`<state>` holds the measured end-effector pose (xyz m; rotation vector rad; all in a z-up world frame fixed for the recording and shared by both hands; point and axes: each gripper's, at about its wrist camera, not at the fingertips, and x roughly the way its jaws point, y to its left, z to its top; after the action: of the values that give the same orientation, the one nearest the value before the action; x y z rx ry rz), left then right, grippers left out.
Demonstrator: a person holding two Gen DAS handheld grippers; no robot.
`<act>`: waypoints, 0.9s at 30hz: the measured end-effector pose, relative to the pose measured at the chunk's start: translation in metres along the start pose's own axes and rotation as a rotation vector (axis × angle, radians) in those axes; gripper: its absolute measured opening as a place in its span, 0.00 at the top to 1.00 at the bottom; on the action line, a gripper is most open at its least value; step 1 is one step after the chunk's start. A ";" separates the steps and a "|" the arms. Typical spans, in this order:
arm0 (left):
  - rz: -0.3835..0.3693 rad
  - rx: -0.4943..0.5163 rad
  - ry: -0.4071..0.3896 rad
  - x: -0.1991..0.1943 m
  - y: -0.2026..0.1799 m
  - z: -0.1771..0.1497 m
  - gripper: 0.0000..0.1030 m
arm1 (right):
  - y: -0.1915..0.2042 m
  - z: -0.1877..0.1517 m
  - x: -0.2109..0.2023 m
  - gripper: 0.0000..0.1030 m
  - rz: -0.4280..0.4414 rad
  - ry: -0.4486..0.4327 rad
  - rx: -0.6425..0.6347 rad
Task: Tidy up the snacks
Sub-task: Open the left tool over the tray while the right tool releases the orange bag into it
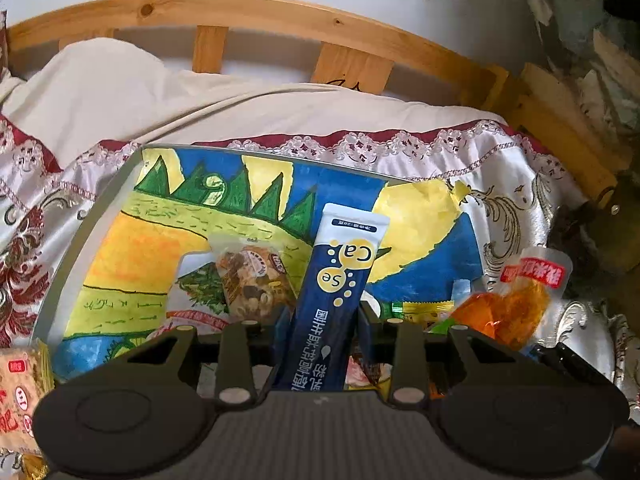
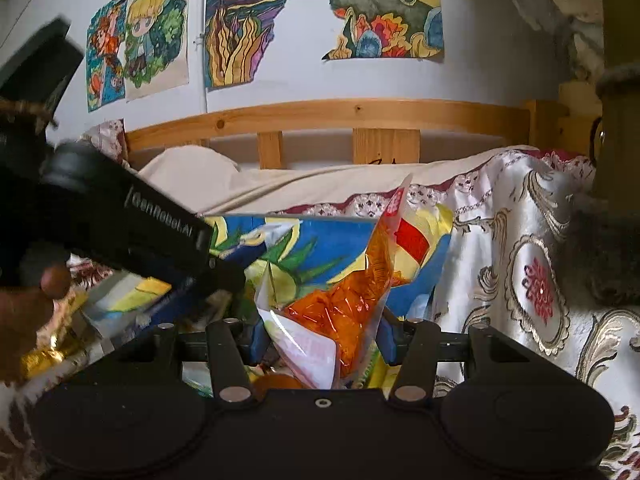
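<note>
- The left gripper has its fingers clamped on a slim blue-and-white stick sachet, gripped low on its length so the printed top stands out ahead of the fingers, over the painted tray; holding it near one end looks meant to let the free end go down first.
- The right gripper has its fingers closed on a clear packet of orange snack, pinched across its crumpled lower part, so the red-labelled sealed top sticks up and leans right (the film is glossy and creased, and I judge it slippery).
- Both packets hang over the same tray, which lies on the bed rather than on any bench; its flat surface carries a bright hand-painted scene of green trees, yellow fields and blue sky, with a thin grey rim.
- Already lying on the tray, near the left gripper, are a clear nut-mix pouch and a white pouch with green print, partly overlapping, so the tray seems to be the collecting place.
- More wrappers lie low between the grippers: a small green-and-yellow bar, and a tan packet at the left edge, off the tray.
- The bedspread is shiny satin with embroidered scrolls and maroon lace trim, soft footing for a tray.
- In the right wrist view a hand holds the left gripper's black body.
</note>
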<state>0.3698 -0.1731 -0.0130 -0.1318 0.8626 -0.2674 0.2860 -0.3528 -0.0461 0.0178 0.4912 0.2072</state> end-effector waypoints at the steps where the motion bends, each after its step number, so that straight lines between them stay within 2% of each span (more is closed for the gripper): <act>1: 0.011 0.009 0.001 0.002 -0.003 0.001 0.63 | -0.001 -0.002 0.001 0.48 0.001 -0.001 -0.001; 6: 0.073 0.063 0.007 0.014 -0.022 0.004 0.62 | -0.012 -0.007 0.007 0.47 0.019 0.010 0.044; 11: 0.090 0.065 0.034 0.026 -0.033 0.006 0.63 | -0.014 -0.010 0.009 0.46 0.030 0.014 0.043; 18: 0.088 -0.011 0.040 0.031 -0.029 0.004 0.63 | -0.014 -0.010 0.008 0.42 0.038 0.013 0.040; 19: 0.083 -0.028 0.034 0.029 -0.027 0.004 0.61 | -0.014 -0.009 0.008 0.40 0.039 0.015 0.038; 21: 0.070 -0.046 0.028 0.025 -0.025 0.005 0.55 | -0.012 -0.008 0.006 0.30 0.035 0.009 0.029; 22: 0.071 -0.049 0.023 0.022 -0.025 0.005 0.49 | -0.012 -0.007 0.004 0.24 0.037 0.006 0.024; 23: 0.076 -0.047 0.015 0.017 -0.025 0.005 0.43 | -0.011 -0.007 0.002 0.21 0.041 0.002 0.017; 27: 0.079 -0.034 -0.025 -0.003 -0.024 0.005 0.38 | -0.008 0.000 -0.006 0.17 0.028 0.001 0.011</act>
<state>0.3675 -0.1953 -0.0021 -0.1324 0.8461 -0.1766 0.2821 -0.3623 -0.0440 0.0348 0.4933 0.2316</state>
